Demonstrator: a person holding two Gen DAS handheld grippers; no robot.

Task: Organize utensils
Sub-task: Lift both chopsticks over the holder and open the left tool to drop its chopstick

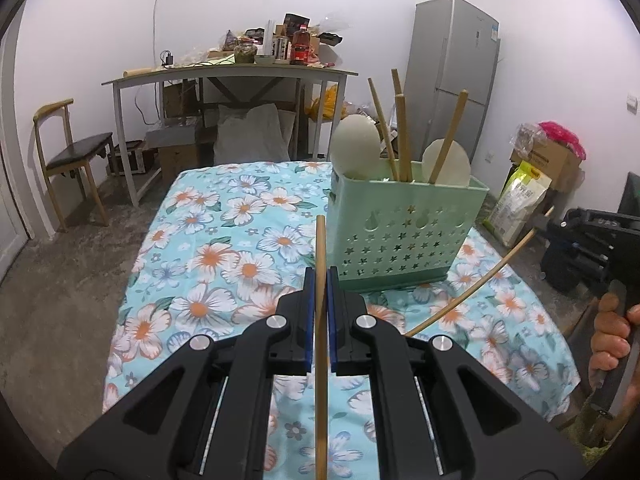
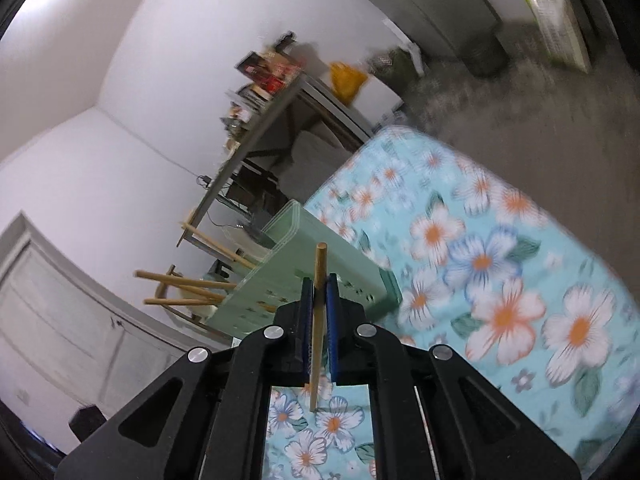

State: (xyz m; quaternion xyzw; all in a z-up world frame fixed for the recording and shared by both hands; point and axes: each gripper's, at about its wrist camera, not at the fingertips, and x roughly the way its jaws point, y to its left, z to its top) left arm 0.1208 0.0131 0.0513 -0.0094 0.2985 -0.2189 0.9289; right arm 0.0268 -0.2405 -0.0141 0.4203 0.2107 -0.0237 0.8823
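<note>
A mint-green perforated utensil holder (image 1: 404, 228) stands on the floral tablecloth (image 1: 224, 248). Several wooden chopsticks (image 1: 402, 136) and two white spoons (image 1: 354, 142) stick out of it. My left gripper (image 1: 320, 280) is shut on a wooden chopstick (image 1: 321, 344), held upright just left of the holder. My right gripper (image 2: 319, 292) is shut on another chopstick (image 2: 318, 312), tilted and close to the holder (image 2: 288, 276). That chopstick (image 1: 472, 284) and the right gripper body (image 1: 592, 248) show at the right of the left wrist view.
A cluttered desk (image 1: 228, 72), a wooden chair (image 1: 68, 156) and a grey refrigerator (image 1: 452, 76) stand behind the table. Boxes and bags (image 1: 536, 176) sit on the floor at the right. The right wrist view is blurred.
</note>
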